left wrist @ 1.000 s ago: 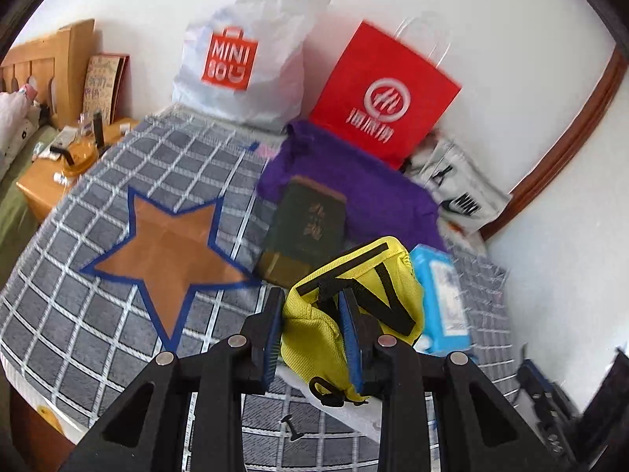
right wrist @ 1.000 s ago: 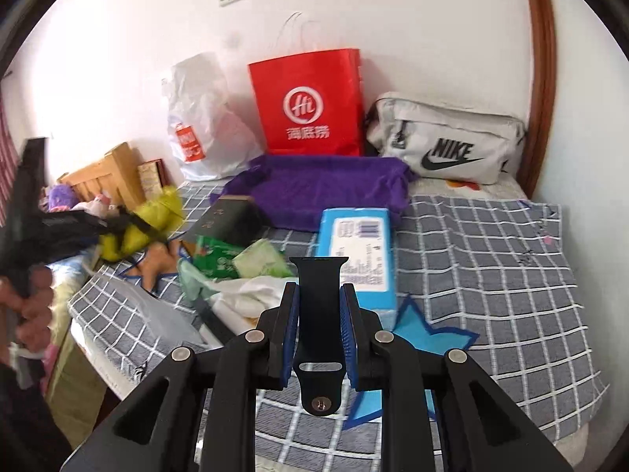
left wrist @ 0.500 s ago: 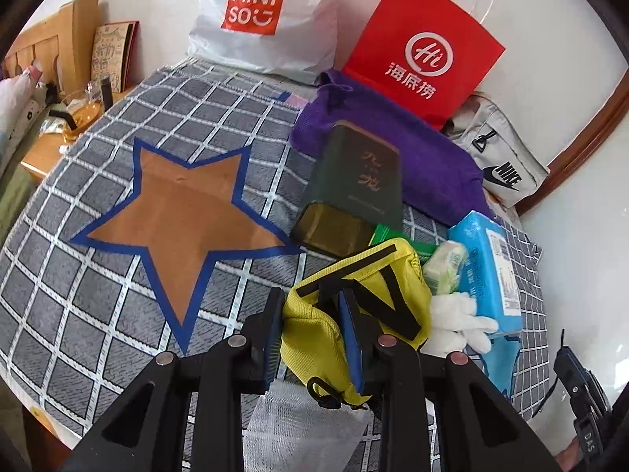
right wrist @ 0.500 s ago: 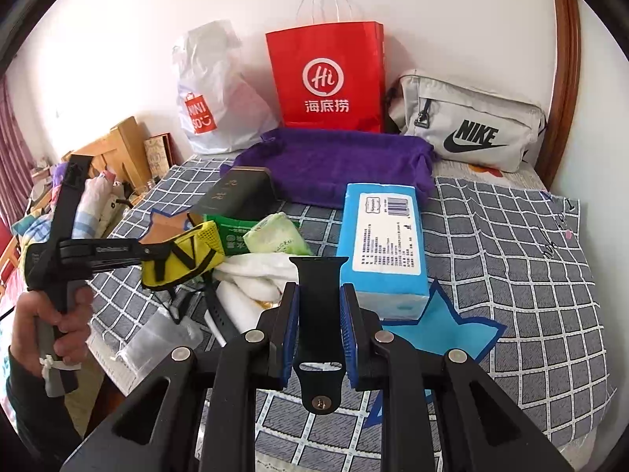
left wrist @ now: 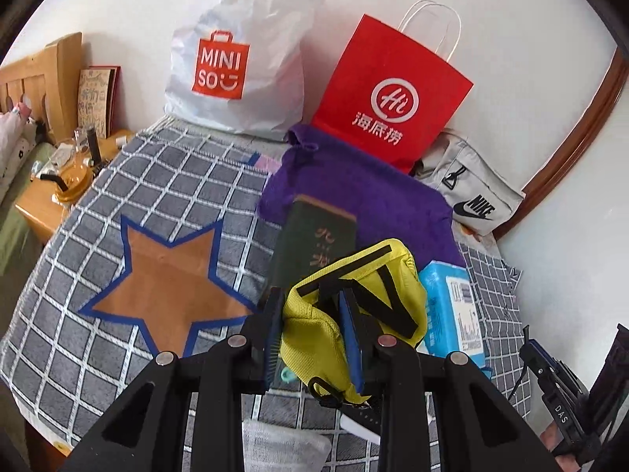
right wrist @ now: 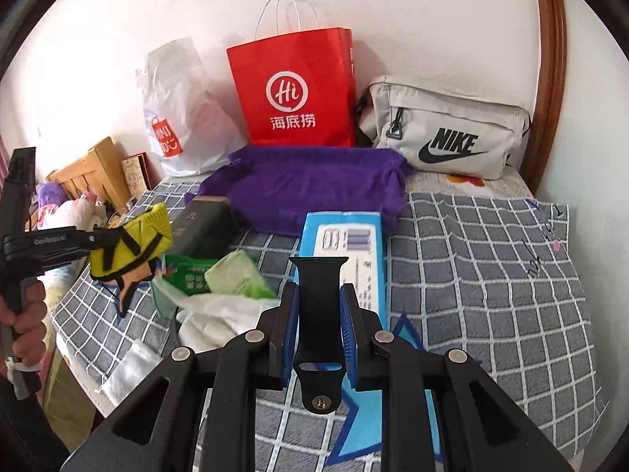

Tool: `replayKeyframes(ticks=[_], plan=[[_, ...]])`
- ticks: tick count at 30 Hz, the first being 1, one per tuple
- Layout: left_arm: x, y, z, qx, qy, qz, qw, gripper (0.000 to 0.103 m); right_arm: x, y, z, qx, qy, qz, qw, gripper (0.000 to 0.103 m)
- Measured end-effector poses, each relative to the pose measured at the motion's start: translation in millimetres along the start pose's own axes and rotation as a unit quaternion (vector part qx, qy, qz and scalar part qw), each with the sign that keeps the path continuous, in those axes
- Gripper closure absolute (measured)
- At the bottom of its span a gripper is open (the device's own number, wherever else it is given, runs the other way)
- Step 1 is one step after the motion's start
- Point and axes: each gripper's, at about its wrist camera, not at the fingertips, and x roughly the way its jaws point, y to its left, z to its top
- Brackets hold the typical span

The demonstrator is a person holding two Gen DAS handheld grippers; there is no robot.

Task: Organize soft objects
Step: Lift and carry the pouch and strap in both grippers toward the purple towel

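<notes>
The white plastic bag [left wrist: 240, 67] against the wall carries an orange panel reading "MINISO" with a smile mark. The red paper bag [left wrist: 387, 94] shows a white circled "Hi" above the characters 海底捞. The grey pouch [right wrist: 448, 133] bears "NIKE" and the swoosh in black. The dark green box [left wrist: 318, 236] has gold characters, too blurred to read. A black strap at the left-wrist view's lower right reads "DAS" [left wrist: 560, 413].

left gripper [left wrist: 310, 334]: jaws clamped on load, tilted down | right gripper [right wrist: 316, 324]: same
</notes>
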Motion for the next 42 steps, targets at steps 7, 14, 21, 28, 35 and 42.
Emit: replayKeyframes(ticks=[7, 14, 21, 28, 35, 42], plan=[[1, -11, 29, 0.014, -0.02, 0.003, 0.9997, 0.076, 11, -2, 34, -0.011, -0.016, 0.001, 1.0, 0.082], [20, -24, 61, 0.034, -0.024, 0.011, 0.9991, 0.076, 34, -4, 71, -0.011, -0.025, 0.004, 1.0, 0.082], [47, -36, 92, 0.05, -0.024, 0.018, 0.9983, 0.076, 68, -7, 103, -0.014, -0.022, 0.001, 1.0, 0.082], [84, -41, 119, 0.054, -0.012, 0.024, 0.9982, 0.076, 101, -20, 128, -0.01, -0.021, -0.001, 1.0, 0.082], [123, -44, 145, 0.055, 0.004, 0.033, 0.998, 0.076, 142, -35, 158, -0.002, -0.015, 0.001, 1.0, 0.082], [168, -44, 164, 0.053, 0.023, 0.035, 0.9978, 0.076, 184, -44, 179, 0.0, -0.005, 0.007, 1.0, 0.082]])
